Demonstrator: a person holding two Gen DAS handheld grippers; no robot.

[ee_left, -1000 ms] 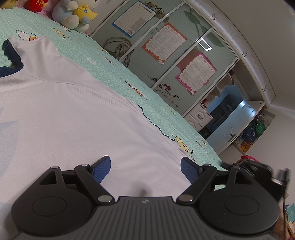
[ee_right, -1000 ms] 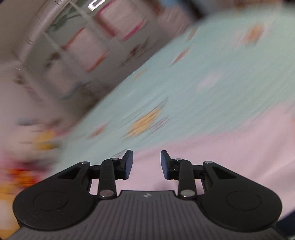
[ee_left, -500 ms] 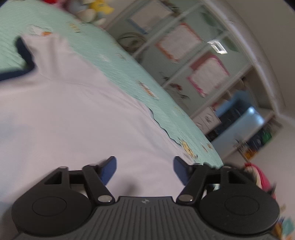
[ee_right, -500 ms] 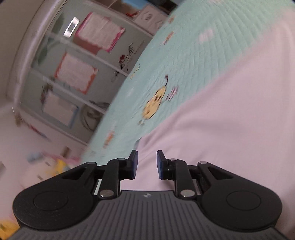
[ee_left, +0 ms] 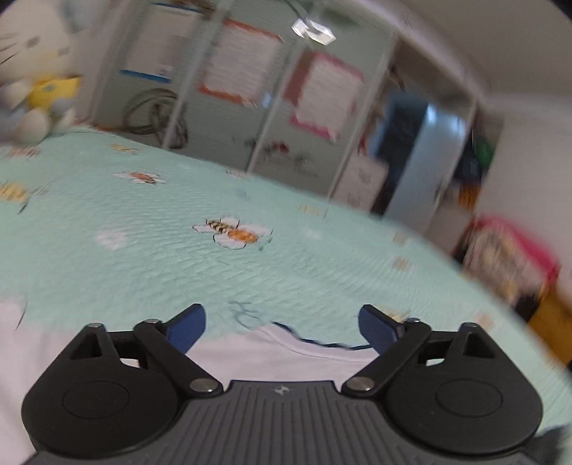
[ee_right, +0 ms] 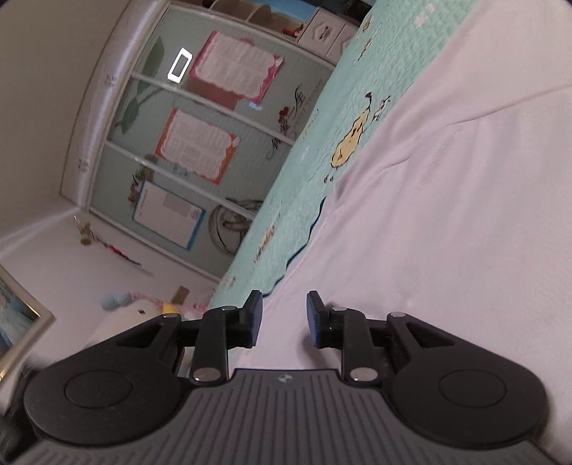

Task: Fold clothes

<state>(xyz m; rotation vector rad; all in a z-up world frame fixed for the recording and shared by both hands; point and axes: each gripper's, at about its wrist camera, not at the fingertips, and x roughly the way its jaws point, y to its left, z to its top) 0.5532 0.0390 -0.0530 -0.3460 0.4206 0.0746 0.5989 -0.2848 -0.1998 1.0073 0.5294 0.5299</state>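
Bed cover (ee_left: 150, 250): mint green, quilted, bee and flower prints | Wardrobe (ee_right: 200, 143): far side of bed, pale green sliding panels, white frame | Posters (ee_right: 234, 68): pink-, orange- and blue-bordered sheets on panels | Plush toy (ee_left: 39, 103): far left on bed, blurred | Walls (ee_right: 46, 89): off-white | Light reflection (ee_left: 314, 30): on upper panel

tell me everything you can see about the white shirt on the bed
The white shirt is a thin, finely textured knit garment lying spread flat on the mint green quilted bedspread. A dark navy trim runs along its wavy edge, also visible near the left gripper. Soft creases and a seam line cross the fabric. Both the left gripper and the right gripper hover at its edge with jaws open, holding nothing.
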